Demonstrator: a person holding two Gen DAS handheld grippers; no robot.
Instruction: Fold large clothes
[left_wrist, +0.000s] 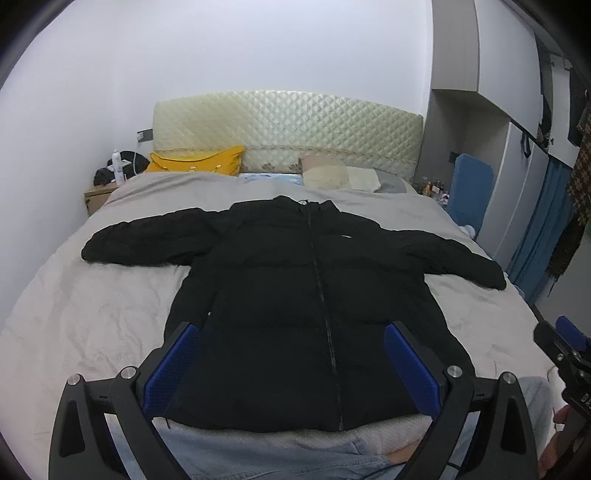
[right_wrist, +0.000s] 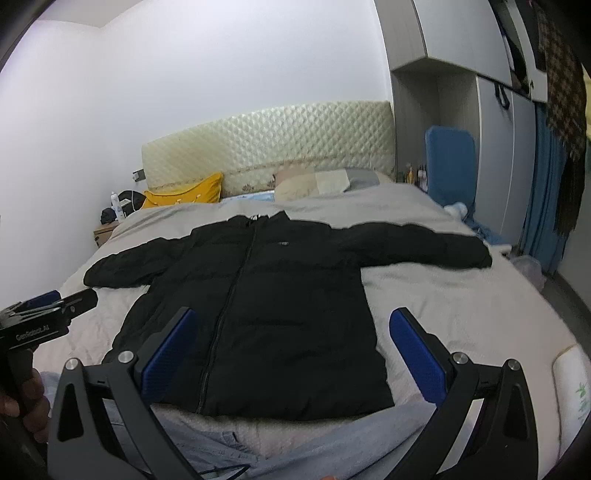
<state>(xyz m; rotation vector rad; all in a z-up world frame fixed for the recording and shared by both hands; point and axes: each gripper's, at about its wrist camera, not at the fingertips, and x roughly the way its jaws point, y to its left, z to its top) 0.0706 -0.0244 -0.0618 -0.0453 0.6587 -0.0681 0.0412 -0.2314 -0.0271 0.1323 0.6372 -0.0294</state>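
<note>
The jacket (left_wrist: 295, 295) lies flat, zipped, sleeves spread on the bed (left_wrist: 92, 325), with both tools, left (left_wrist: 291, 354) and right (right_wrist: 291, 343), spread apart and empty above its hem, so best pinch one sleeve cuff firmly and fold inward.

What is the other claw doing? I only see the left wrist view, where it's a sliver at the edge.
Observer: In the right wrist view the right claw is wide open, holding nothing, pointing at the black jacket.
Visitor: Is anything on the bed hidden from me?
Observer: A white cushion with a green print lies at the near right corner of the bed.
Visitor: How does my claw look from outside?
Observer: The left claw has GenRobot.AI lettered on its body.
</note>
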